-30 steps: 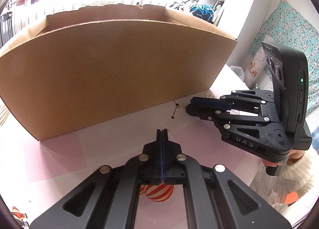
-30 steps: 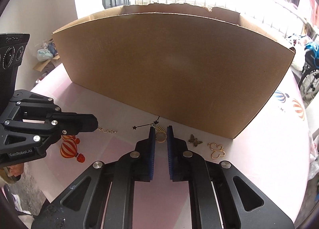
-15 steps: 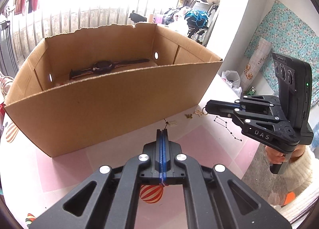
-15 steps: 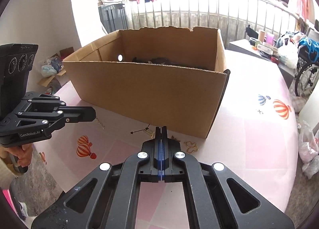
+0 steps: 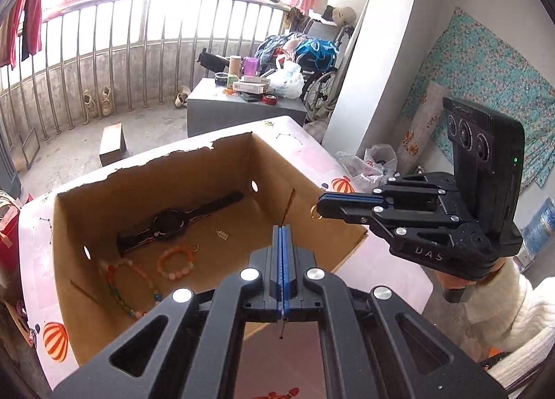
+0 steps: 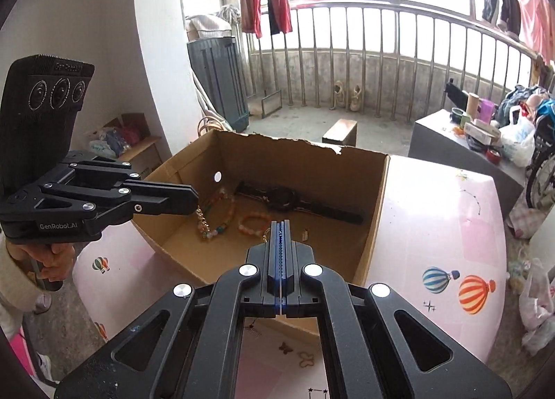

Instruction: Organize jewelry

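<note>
An open cardboard box [image 5: 173, 163] [image 6: 381, 197] stands on the pink table. Inside lie a black watch [image 5: 170, 223] [image 6: 284, 199], an orange bead bracelet [image 5: 173, 276] [image 6: 242, 225] and a multi-coloured bead necklace [image 5: 118, 291] [image 6: 222, 225]. My left gripper [image 5: 281, 227] [image 6: 196, 198] hovers over the box's near rim, shut on a thin gold chain [image 6: 202, 217] that dangles from its tips. My right gripper [image 6: 280, 223] [image 5: 319, 206] hangs beside it over the box, shut on a small gold ring [image 5: 315, 212] [image 6: 267, 234]. How much of each piece sits between the pads is hidden.
Two butterfly charms [image 6: 285, 347] [image 6: 305, 359] lie on the pink cloth in front of the box. A grey side table [image 5: 242, 107] with clutter and a wheelchair [image 5: 319, 79] stand behind. A person's hands in white sleeves [image 5: 503, 295] hold the grippers.
Both grippers rose from the tabletop to above the box rim, so the box's inside came into view. The right jaws shut on the gold ring and carried it up.
</note>
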Motion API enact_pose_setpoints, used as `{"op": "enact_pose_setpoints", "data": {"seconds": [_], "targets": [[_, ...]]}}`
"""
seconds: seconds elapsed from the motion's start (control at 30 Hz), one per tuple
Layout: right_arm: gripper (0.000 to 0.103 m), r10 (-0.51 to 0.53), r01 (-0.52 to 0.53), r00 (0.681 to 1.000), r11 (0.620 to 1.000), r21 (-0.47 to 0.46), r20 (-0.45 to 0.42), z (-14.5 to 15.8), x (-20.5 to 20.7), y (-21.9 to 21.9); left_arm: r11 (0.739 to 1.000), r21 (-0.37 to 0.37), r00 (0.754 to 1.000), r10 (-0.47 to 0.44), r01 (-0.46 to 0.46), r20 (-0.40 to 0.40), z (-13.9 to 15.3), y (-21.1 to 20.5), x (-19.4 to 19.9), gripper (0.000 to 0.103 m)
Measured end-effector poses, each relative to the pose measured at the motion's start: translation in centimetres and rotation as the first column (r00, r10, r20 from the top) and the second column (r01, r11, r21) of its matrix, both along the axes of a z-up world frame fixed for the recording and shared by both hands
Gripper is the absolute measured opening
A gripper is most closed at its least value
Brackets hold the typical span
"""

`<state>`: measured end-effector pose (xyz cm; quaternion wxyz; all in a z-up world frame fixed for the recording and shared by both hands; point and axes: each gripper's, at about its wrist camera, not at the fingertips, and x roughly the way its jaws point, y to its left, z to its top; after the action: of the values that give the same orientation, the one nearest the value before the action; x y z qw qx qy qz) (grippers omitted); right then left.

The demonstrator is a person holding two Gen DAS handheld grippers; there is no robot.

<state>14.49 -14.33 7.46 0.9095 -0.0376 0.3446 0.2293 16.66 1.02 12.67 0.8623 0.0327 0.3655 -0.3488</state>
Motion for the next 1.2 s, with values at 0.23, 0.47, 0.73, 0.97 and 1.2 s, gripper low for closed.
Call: {"op": "enact_pose_setpoints", "data": {"seconds": [0.23, 0.47, 0.73, 0.97, 1.2], "targets": [[0.000, 0.046, -0.106, 0.920, 0.985, -0.133, -0.389, -3.5, 9.7, 3.2, 0.982, 0.185, 0.961, 0.076, -0.026, -0.267, -5.2, -2.7, 9.1, 0.000], [0.000, -0.045, -0.140, 0.773, 0.961, -0.239, -0.633, -8.2, 13.1, 5.9, 0.956, 0.290, 0.828, 0.201, -0.049, -0.524, -10.6, -2.1, 13.2, 0.000], [0.003, -0.087, -0.169, 0.718, 0.941, -0.294, -0.690, -11.6, 13.2, 8.2, 0.952, 0.295, 0.835, 0.224, -0.078, -0.502, -10.0, -0.3, 12.3, 0.028], [0.008, -0.070, -0.135, 0.789, 0.949, -0.284, -0.610, -9.5, 12.0, 8.2, 0.982, 0.171, 0.934, 0.135, -0.081, -0.332, -4.6, 2.3, 5.5, 0.037], [0.009, -0.074, 0.071, 0.982, 0.997, -0.025, -0.171, 0.3, 2.8, 1.1, 0.993, -0.109, 0.986, 0.028, -0.047, -0.166, -3.2, 4.8, -8.7, 0.044]]}}
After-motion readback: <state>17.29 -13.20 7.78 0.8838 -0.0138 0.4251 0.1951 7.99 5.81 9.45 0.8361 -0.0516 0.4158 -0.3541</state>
